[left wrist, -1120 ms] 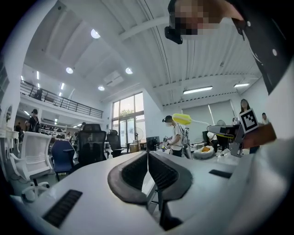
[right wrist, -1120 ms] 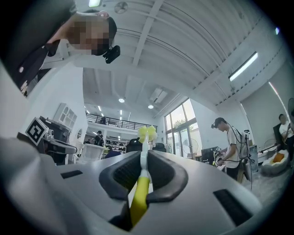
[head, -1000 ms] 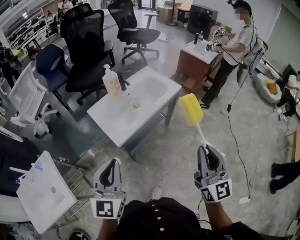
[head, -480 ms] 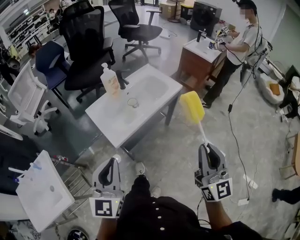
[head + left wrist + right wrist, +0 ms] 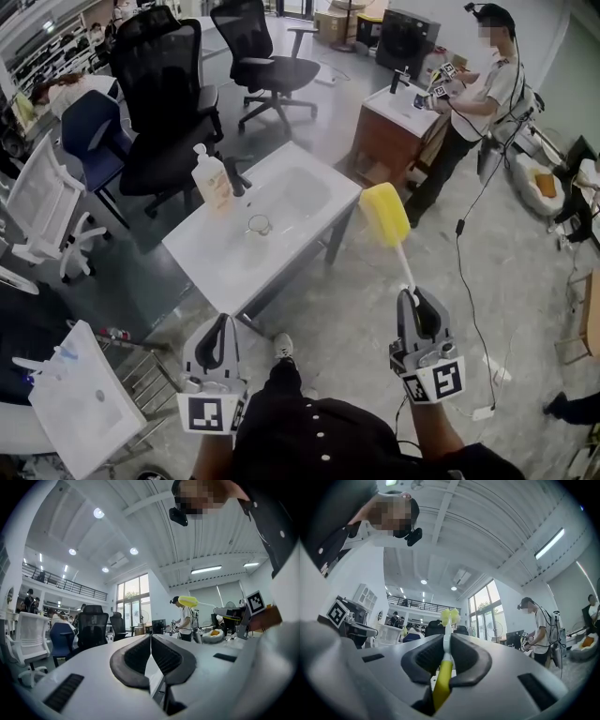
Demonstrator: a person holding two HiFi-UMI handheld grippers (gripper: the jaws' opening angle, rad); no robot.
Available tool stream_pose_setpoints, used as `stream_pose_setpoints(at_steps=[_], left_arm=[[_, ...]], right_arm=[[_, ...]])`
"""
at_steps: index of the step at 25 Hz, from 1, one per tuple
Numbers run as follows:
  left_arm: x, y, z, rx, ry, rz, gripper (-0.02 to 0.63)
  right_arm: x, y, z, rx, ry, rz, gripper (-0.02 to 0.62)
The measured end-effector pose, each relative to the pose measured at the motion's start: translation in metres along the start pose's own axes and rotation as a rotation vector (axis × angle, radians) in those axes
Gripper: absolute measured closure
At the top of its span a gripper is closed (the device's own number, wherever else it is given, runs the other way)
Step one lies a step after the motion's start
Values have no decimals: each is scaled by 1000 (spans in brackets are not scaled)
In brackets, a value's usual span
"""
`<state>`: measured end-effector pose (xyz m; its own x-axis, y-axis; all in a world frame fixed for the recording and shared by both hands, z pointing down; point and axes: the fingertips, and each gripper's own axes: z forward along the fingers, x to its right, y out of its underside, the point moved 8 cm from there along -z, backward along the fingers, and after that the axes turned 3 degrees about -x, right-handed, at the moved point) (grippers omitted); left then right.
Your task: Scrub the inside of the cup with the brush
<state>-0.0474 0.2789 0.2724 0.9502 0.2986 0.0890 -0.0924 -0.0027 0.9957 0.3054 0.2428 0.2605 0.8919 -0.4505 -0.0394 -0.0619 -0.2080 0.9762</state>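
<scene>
Two grippers show at the bottom of the head view. The left gripper [image 5: 225, 326] has its jaws pressed together with nothing in them. The right gripper [image 5: 413, 298] is clamped on the handle of the one brush [image 5: 385, 214], whose yellow sponge head pokes up right of centre. One clear cup [image 5: 258, 225] sits on the white counter [image 5: 211, 267] left of centre, well apart from the brush. There's one soap bottle [image 5: 214, 184] near the cup and two black chairs [image 5: 164, 94] upper left.
</scene>
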Motion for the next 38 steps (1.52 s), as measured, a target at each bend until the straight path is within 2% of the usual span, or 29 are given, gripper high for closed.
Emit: stream_pose_setpoints(at_steps=[7, 23, 30, 38], left_arm=[[-29, 1, 58, 4, 5, -26, 578], [-114, -5, 197, 29, 63, -14, 580], [-139, 3, 229, 30, 86, -12, 578], [-151, 16, 241, -1, 69, -28, 578]], right_arm=[[19, 9, 54, -8, 11, -11, 545], [47, 24, 191, 1, 63, -39, 545], [46, 36, 225, -2, 77, -48, 545], [50, 49, 250, -19, 62, -37, 545]])
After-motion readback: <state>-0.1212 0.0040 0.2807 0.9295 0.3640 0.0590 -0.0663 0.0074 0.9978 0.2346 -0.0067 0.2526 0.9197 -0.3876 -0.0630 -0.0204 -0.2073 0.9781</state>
